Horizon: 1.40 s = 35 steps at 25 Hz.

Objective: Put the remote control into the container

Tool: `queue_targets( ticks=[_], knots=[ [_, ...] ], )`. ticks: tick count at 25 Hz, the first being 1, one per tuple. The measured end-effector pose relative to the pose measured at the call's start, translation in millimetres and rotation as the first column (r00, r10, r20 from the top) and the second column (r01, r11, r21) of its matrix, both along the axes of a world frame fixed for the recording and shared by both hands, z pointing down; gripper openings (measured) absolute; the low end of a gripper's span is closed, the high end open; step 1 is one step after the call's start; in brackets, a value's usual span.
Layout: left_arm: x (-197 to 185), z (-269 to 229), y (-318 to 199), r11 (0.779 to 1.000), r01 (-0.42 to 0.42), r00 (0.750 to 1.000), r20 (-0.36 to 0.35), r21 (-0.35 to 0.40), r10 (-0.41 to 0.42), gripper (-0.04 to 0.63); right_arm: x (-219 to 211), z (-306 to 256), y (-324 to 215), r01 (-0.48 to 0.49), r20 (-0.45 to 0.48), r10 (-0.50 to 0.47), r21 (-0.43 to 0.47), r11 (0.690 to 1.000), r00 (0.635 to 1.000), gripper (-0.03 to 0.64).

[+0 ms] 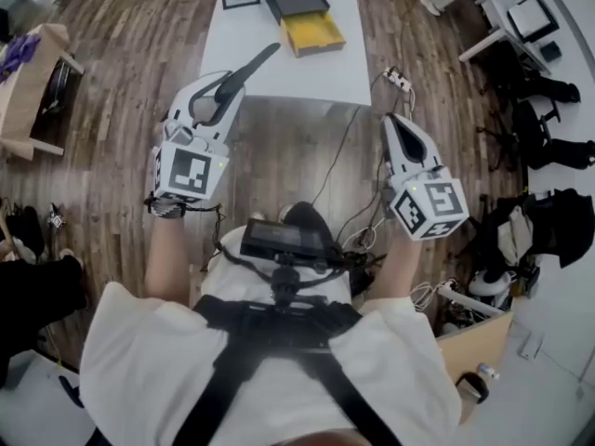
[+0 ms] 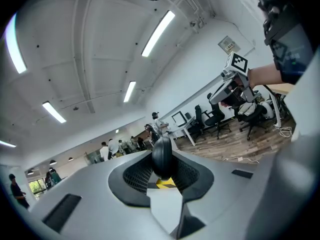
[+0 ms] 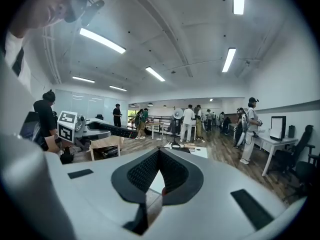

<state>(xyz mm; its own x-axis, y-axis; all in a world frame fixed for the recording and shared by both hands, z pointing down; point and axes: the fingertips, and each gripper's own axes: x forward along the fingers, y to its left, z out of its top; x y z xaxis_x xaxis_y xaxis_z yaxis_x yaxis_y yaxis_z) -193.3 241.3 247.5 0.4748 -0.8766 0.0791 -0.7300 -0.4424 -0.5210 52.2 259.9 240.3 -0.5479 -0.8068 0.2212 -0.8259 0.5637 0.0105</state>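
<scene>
Black remote control (image 1: 256, 63) clamped lengthwise between jaws of left gripper (image 1: 234, 85), held just short of white table (image 1: 297, 77), pointing toward yellow container (image 1: 313, 35), likely for drop-in. Right gripper (image 1: 391, 121) closed, empty, apart.

Bright, even light floods the head view. The white table (image 1: 307, 77) glares a little, and the wooden floor (image 1: 121, 110) bows hard toward the edges. Shadows are soft, barely there. Over to the left gripper view: the ceiling light strips (image 2: 158, 33) burn out to pure white, the corners fall black, and the left hand-held gripper (image 2: 161, 159) blurs up close. Right gripper view: strips overhead again, a crisp far room, a soft grey foreground and the same fisheye curve.
</scene>
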Motion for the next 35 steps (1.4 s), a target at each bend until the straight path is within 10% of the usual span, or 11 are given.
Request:
queue_targets(
  ticks=[35],
  knots=[
    [27.7,-1.6,-121.0,1.000,0.003,1.000,0.011,0.014,-0.004,0.106,10.1,-6.2,-122.8,0.059,0.019,-0.060,0.060,0.996,0.998,0.003]
  ],
)
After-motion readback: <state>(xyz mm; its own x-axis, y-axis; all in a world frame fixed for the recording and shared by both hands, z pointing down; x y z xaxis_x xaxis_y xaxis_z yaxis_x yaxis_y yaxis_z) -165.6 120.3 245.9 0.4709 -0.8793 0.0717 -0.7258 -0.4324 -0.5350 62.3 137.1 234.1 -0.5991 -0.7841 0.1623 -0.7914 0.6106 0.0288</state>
